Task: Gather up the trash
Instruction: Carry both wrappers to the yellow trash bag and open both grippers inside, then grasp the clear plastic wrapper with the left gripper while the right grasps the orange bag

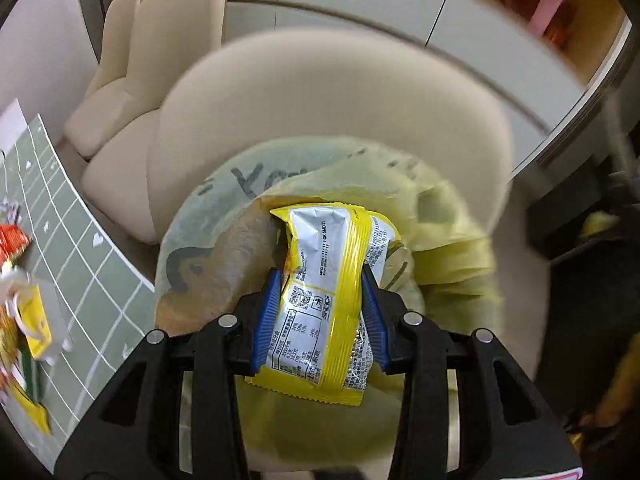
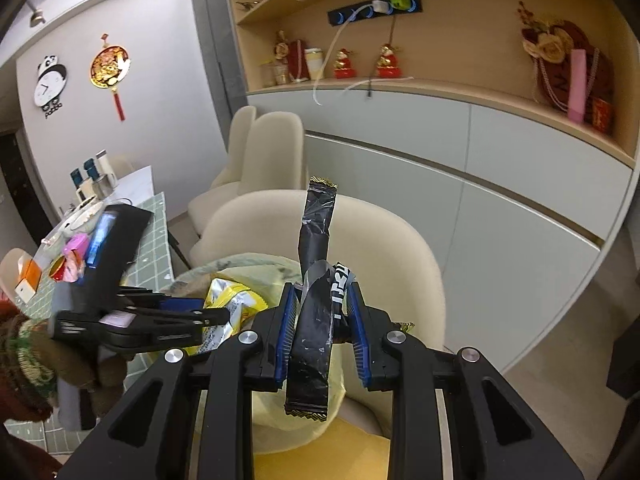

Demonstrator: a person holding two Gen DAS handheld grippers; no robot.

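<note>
Left claw (image 1: 320, 312): clamped on a yellow-and-silver snack wrapper (image 1: 324, 304), both blue pads pressing its sides. The wrapper hangs directly over the mouth of a yellow trash bag (image 1: 448, 248) that sits on the seat of a cream chair (image 1: 320, 100).

Right claw (image 2: 322, 328): clamped on a black wrapper (image 2: 316, 264), a long crumpled strip standing up between the pads and projecting past them at both ends. It is held near the bag, just short of the opening.

Step in hand, as judged: drop the yellow wrapper into the bag, then the black one. To do it well, the left claw should bring the wrapper's lower end inside the bag's rim before releasing, since the film is light and could slide off the crumpled plastic onto the seat. The right claw should stay back until the left is clear; the two stand close together over one small opening.

View differences: the left wrist view shows the bag's open mouth, the dark printing on it, and more litter (image 1: 24, 320) lying on the green checked table (image 1: 80, 248) at left. The right wrist view shows the left claw from the side, the gloved hand (image 2: 48, 360) carrying it, and the shelving behind; the bag's opening is largely hidden there.
</note>
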